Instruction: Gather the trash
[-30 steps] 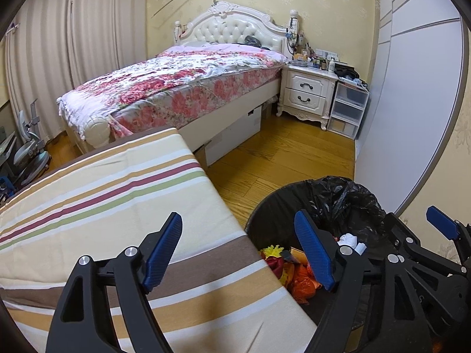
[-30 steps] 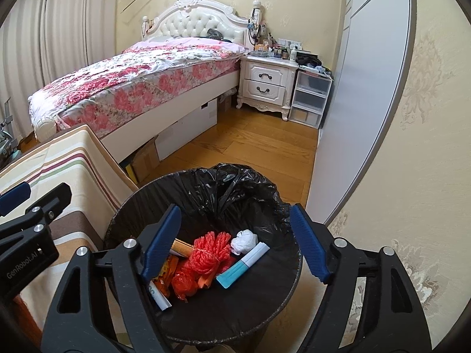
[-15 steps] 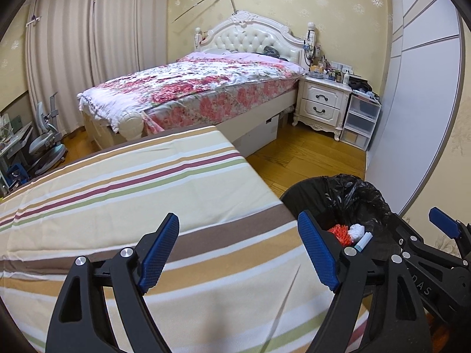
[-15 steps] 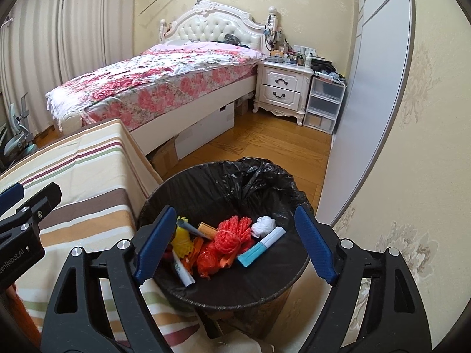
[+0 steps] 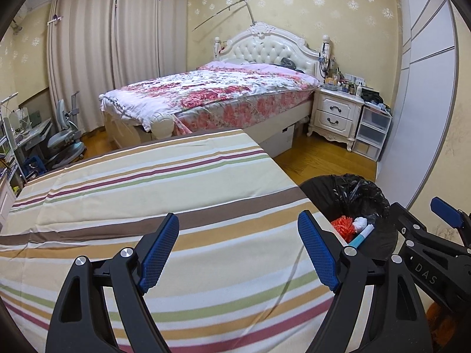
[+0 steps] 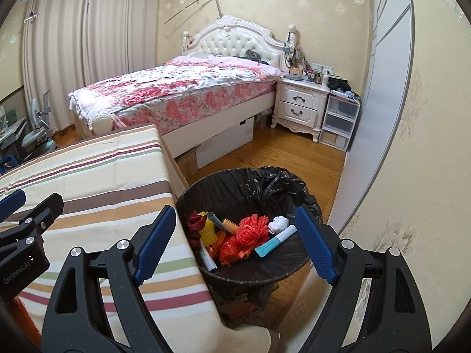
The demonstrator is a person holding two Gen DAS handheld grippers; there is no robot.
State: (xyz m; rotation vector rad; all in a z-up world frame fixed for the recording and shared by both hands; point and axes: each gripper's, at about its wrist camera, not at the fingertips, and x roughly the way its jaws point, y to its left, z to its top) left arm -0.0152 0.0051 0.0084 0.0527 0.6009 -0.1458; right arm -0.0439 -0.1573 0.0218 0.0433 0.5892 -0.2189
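Trash sits in the black-bagged bin [image 6: 250,267] on the floor, tucked just beside the corner of the striped tablecloth [image 5: 153,194] so stuff can go straight off the table edge into it. Inside I can see an orange mesh bundle [image 6: 253,231], a crumpled white tissue [image 6: 278,224], a teal-and-white tube [image 6: 275,241], a yellow net piece [image 6: 207,229], a dark red wad [image 6: 195,220], and a white marker [image 6: 207,260] leaning against the near wall. Some orange scraps underneath, can't tell what.

My right gripper [image 6: 232,245] hangs over the bin mouth, fingers spread wide, nothing between them. Judging by that, it's positioned above the opening because that's the drop point. My left gripper [image 5: 238,253] hovers over the tablecloth, fingers also wide apart and empty; it's over the table since that's where pickups would come from. Left-wrist view shows the right gripper at the far right edge, next to the bin.

No loose trash visible on the cloth in either view, so I'd judge the task is at or near its end, unless something lies outside the frame. Bin liner is bunched up at the far rim; looks loosely fitted, could slip if I push on it.

Background: floral bed [image 5: 212,94], white nightstand [image 5: 335,114], plastic drawers [image 5: 372,131], wood floor [image 6: 279,153].
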